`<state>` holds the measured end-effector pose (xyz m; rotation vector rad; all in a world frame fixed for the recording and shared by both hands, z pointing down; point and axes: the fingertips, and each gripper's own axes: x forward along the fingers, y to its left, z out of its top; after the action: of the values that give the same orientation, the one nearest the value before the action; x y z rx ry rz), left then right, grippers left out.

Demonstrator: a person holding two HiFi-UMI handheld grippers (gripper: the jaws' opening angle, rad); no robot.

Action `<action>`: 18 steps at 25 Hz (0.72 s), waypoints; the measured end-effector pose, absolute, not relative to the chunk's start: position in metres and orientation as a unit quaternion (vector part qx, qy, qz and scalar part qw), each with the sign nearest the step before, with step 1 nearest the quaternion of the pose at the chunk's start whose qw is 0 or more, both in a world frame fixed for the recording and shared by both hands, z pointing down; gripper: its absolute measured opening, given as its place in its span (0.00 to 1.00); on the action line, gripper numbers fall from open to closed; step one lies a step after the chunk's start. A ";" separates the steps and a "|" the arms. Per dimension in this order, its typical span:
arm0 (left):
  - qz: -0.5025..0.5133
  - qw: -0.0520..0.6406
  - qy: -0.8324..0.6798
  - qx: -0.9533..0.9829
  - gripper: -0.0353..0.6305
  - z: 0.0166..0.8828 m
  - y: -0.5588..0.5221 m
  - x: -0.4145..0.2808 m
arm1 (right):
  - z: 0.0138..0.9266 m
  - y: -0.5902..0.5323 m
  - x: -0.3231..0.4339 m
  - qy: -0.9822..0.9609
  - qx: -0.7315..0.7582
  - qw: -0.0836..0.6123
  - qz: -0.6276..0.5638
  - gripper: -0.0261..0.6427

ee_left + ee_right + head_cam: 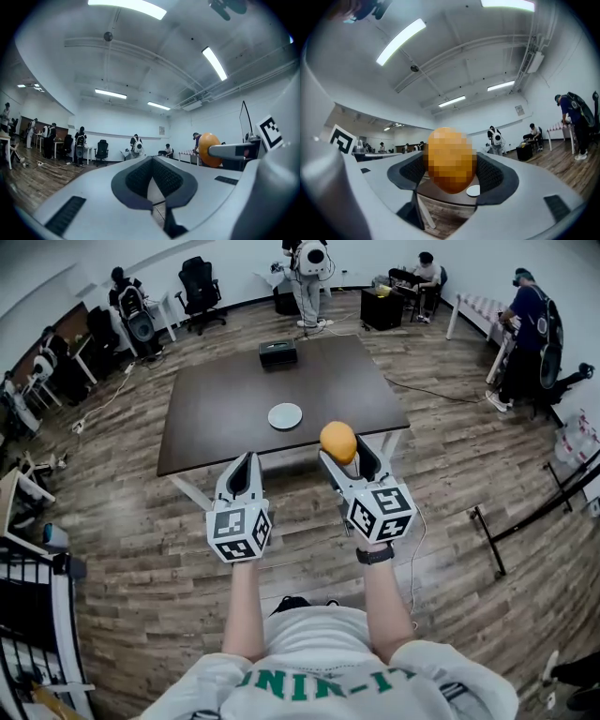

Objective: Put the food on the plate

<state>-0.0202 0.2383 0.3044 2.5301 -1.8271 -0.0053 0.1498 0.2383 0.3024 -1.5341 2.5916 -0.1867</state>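
My right gripper is shut on a round orange piece of food, held in the air just short of the table's near edge. In the right gripper view the orange food fills the gap between both jaws. A small white plate lies near the middle of the dark brown table, ahead and to the left of the food; the plate shows small below the food. My left gripper hangs beside the right one, shut with nothing in it. The left gripper view shows the food off to its right.
A black box sits at the table's far edge. The table's white legs stand just in front of me on a wood floor. Several people, office chairs and desks line the room's far and side walls.
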 end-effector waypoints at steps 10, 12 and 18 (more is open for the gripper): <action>-0.012 0.029 -0.560 0.828 0.07 0.326 0.191 0.007 | 0.334 0.183 0.159 0.862 -0.498 0.045 -0.088 0.55; -0.010 0.033 -0.562 0.826 0.07 0.335 0.168 0.003 | 0.340 0.163 0.154 0.864 -0.494 0.038 -0.087 0.55; -0.019 0.032 -0.568 0.822 0.07 0.338 0.071 -0.024 | 0.341 0.071 0.123 0.869 -0.487 0.026 -0.084 0.55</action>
<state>-0.0238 0.0711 0.3382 2.5330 -1.7479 -0.0581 0.1230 0.0707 0.3406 -1.5057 2.6854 -0.2603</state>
